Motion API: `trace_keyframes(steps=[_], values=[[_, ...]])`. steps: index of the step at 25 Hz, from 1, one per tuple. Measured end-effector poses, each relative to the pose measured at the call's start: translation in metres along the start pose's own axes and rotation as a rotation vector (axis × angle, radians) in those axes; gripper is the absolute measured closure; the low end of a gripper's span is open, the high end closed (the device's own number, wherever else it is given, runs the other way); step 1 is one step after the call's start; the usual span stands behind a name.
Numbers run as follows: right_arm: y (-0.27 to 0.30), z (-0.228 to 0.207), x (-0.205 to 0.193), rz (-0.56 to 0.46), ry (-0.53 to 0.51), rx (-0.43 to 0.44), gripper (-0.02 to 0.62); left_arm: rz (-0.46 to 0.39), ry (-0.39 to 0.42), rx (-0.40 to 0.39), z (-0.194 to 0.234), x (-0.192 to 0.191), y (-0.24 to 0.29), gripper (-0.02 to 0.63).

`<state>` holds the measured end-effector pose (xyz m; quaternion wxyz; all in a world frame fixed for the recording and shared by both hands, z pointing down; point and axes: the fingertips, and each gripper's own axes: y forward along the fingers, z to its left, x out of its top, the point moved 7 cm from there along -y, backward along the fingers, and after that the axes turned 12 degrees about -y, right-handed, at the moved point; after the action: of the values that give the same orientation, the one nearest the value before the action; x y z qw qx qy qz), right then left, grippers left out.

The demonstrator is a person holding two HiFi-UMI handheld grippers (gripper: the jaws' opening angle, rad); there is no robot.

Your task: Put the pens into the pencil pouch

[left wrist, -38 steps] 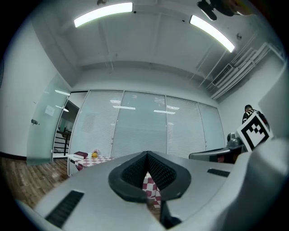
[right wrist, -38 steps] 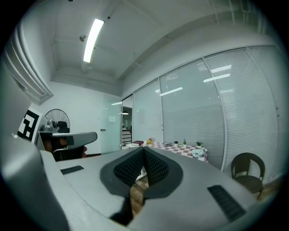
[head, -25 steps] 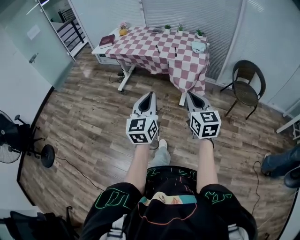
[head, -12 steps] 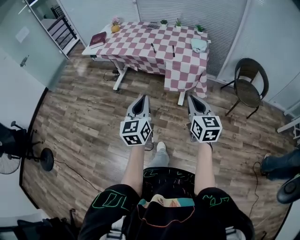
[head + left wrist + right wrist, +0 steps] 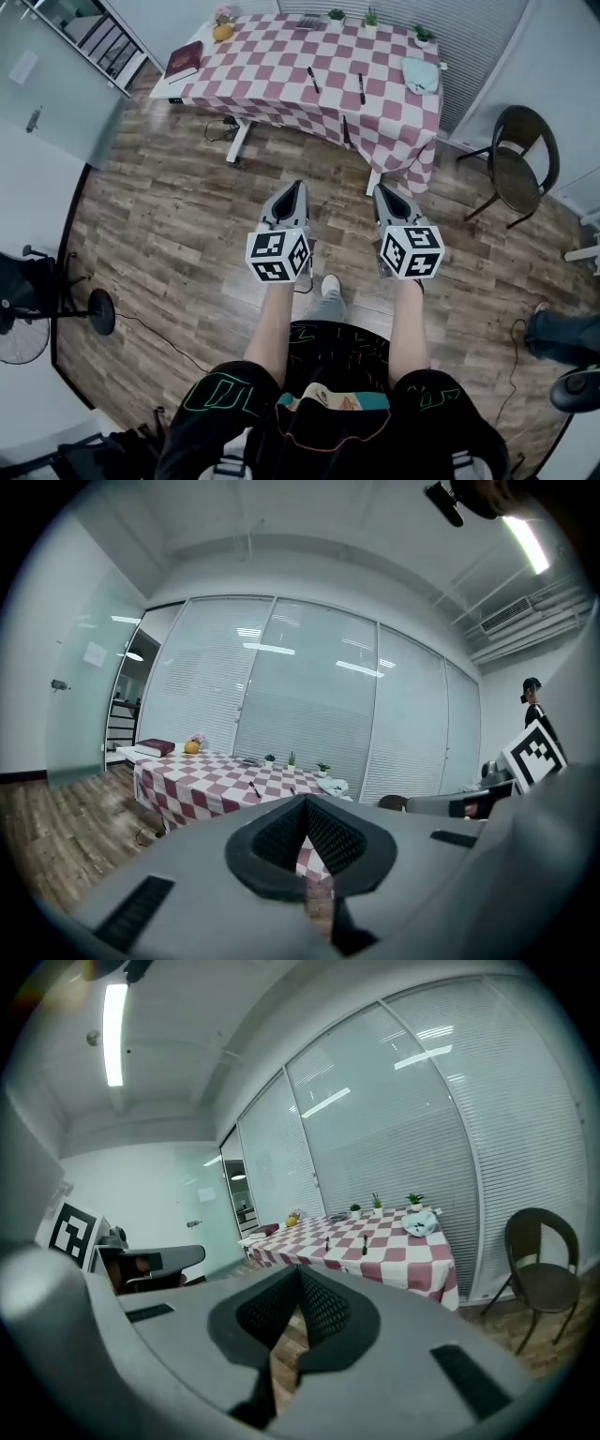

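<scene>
Two black pens [image 5: 312, 79] [image 5: 361, 88] lie on the red-and-white checked table [image 5: 281, 66] at the far end of the room. A pale blue pencil pouch [image 5: 421, 75] rests near the table's right end. My left gripper [image 5: 297, 187] and right gripper [image 5: 382, 190] are held side by side over the wooden floor, well short of the table, both shut and empty. The left gripper view has its gripper [image 5: 305, 803] aimed at the pens [image 5: 253, 788] and pouch [image 5: 333, 786]. In the right gripper view, pens [image 5: 365, 1244] and pouch [image 5: 419, 1225] show beyond that gripper [image 5: 298, 1274].
A dark red book [image 5: 183, 61], a yellow object [image 5: 222, 31] and small potted plants [image 5: 337, 14] occupy the table's back and left. A brown chair [image 5: 518, 167] stands right of the table. A floor fan [image 5: 19, 319] is at far left; another person's legs [image 5: 562, 337] at far right.
The person has stepped towards the table, which now looks nearer and larger in the head view. Both grippers stay shut, side by side, and have sunk a little.
</scene>
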<state>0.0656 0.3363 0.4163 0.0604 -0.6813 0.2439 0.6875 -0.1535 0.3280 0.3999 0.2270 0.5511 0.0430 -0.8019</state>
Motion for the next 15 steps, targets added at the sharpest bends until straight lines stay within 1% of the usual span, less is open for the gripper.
trace_keyframes(steps=[6,11,15], values=[[0.058,-0.029,0.014,-0.017,0.011,-0.026,0.594,0.031,0.018,-0.049,0.014,0.012,0.07,0.607],[0.081,-0.044,0.018,0.02,-0.014,-0.059,0.594,0.036,-0.019,-0.077,0.028,0.016,0.104,0.607],[0.101,-0.055,0.04,0.024,-0.07,-0.066,0.594,-0.011,-0.061,-0.079,0.038,0.03,0.12,0.607]])
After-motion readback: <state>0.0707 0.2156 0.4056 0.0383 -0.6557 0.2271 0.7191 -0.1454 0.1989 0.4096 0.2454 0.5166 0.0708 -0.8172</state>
